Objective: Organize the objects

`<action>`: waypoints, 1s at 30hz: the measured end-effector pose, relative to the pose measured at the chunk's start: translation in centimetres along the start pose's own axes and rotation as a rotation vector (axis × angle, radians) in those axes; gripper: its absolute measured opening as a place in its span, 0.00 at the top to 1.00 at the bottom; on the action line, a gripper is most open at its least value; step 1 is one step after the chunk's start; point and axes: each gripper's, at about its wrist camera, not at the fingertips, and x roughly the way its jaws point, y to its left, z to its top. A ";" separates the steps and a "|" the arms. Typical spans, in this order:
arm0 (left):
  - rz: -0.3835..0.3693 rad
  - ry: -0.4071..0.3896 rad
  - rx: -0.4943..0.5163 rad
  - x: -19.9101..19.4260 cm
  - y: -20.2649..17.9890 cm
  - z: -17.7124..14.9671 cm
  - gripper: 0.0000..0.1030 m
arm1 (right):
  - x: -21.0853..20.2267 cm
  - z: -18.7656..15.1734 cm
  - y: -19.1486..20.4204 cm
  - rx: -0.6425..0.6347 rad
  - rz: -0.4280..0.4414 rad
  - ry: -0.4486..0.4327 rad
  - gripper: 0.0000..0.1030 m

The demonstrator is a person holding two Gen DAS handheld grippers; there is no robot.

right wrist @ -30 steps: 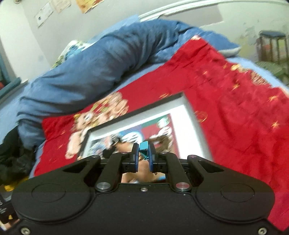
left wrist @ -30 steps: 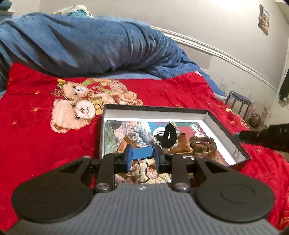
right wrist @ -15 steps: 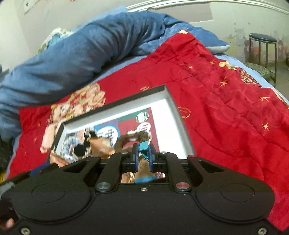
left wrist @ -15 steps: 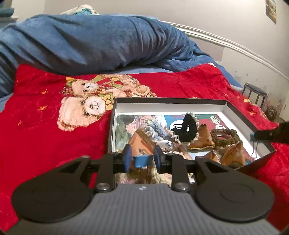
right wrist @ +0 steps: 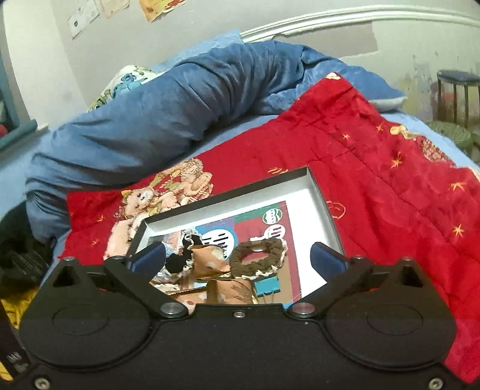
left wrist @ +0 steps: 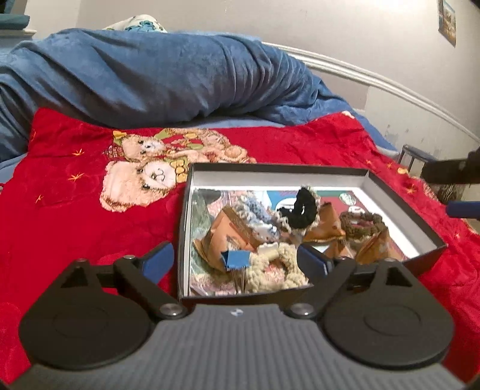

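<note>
- Through my left wrist camera the left gripper has its jaws spreading wide apart; a blue binder clip lies between them in the box, touched by neither pad.
- Only this view shows the cream knitted scrunchie beside that clip, and the tip of my other tool poking in at the right edge.
- Through my right wrist camera the right gripper is likewise opening, jaws far apart and pinching nothing; a teal binder clip lies below them, inside the box.
- That view alone shows papers stuck on the wall and a dark heap off the bed's left side.
- Both cameras catch the black scrunchie and the brown crocheted scrunchie, both ruffled rings, lying among tan folded paper shapes.
- The box is shallow cardboard, black outside and white inside, with a printed sheet on its bottom.
- It sits on a red quilted bedspread with a teddy bear patch and small gold stars.
- Behind lies a bunched blue plush blanket, a floral pillow, a white moulded rail along the grey wall, and a stool at the right.
</note>
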 end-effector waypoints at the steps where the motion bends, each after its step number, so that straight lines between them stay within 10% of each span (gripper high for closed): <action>1: 0.002 0.004 0.004 0.0 -0.1 -0.1 0.08 | 0.1 0.0 -0.2 0.012 0.000 0.009 0.00; 30: -0.047 0.045 0.047 -0.3 -1.8 -1.2 0.03 | 0.1 -0.4 -3.3 0.179 -0.018 0.034 0.00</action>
